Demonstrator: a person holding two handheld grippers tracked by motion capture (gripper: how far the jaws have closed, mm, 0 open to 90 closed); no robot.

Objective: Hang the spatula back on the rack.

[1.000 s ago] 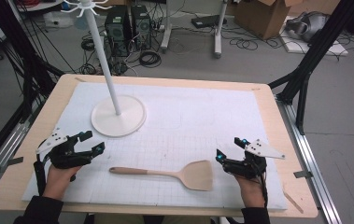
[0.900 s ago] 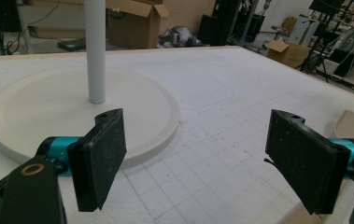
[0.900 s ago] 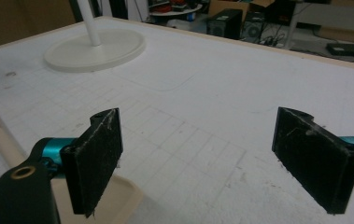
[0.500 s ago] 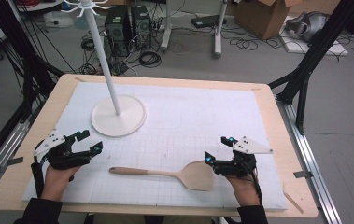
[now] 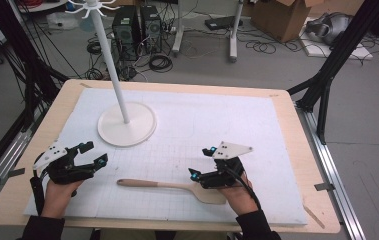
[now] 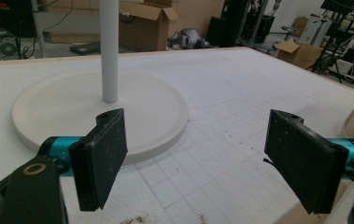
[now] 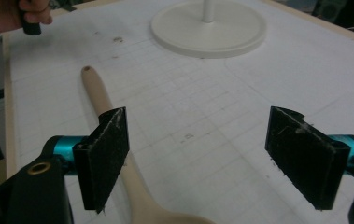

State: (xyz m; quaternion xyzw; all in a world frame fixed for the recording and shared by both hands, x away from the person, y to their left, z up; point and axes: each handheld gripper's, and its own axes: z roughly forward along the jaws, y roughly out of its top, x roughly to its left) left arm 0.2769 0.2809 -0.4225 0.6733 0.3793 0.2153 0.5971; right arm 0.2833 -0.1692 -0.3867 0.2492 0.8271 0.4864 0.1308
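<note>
One spatula [image 5: 169,186] lies on the white mat [image 5: 237,125], and one stand [image 5: 126,125] is behind it. The two grippers are both spread: the left gripper [image 5: 91,154] is empty, while the right gripper [image 5: 203,163] has just been closing a little above the spatula, not pinching it.

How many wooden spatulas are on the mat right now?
1. The wooden spatula lies flat near the front edge of the white mat, blade beneath the right gripper.

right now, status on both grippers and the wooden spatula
Right gripper over flat wooden spatula, jaws just closing, nothing gripped. Left gripper open, idle. White round-based stand clear.
</note>
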